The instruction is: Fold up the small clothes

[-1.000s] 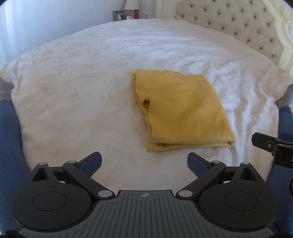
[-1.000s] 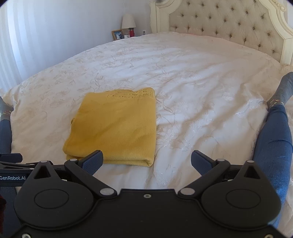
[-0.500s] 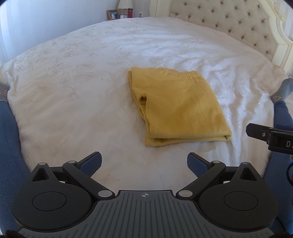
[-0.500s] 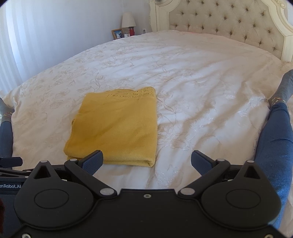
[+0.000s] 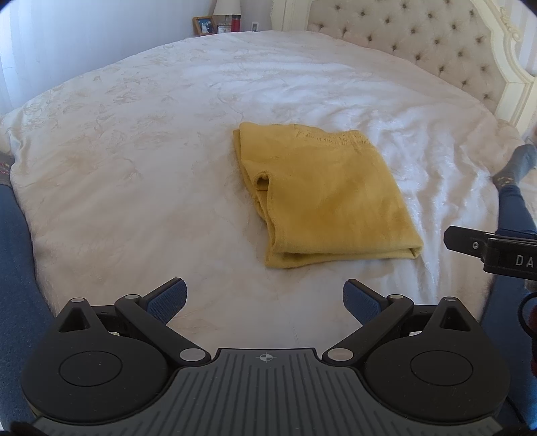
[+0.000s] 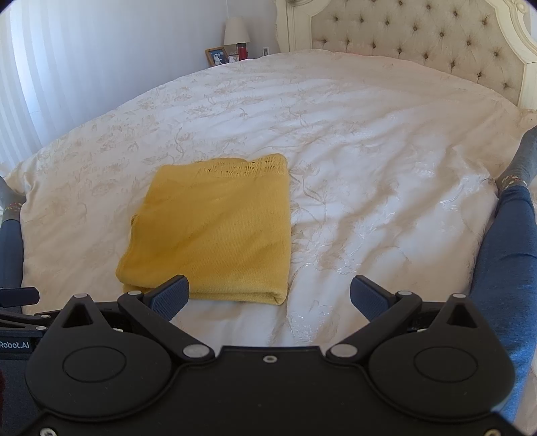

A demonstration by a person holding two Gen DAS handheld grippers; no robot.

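Note:
A yellow knit garment (image 5: 330, 198) lies folded into a neat rectangle on the white bedspread (image 5: 134, 174). It also shows in the right wrist view (image 6: 214, 231). My left gripper (image 5: 265, 296) is open and empty, held back from the garment's near edge. My right gripper (image 6: 268, 293) is open and empty, its left finger (image 6: 169, 295) just in front of the garment's near edge. Part of the right gripper shows at the right edge of the left wrist view (image 5: 490, 248).
A tufted headboard (image 6: 419, 43) stands at the far right. A nightstand with a lamp (image 6: 236, 32), a photo frame (image 6: 216, 55) and a red bottle is behind the bed. The person's legs in blue jeans (image 6: 503, 251) flank the bedspread.
Both grippers have drawn back and up a little from the garment. The folded garment has not moved.

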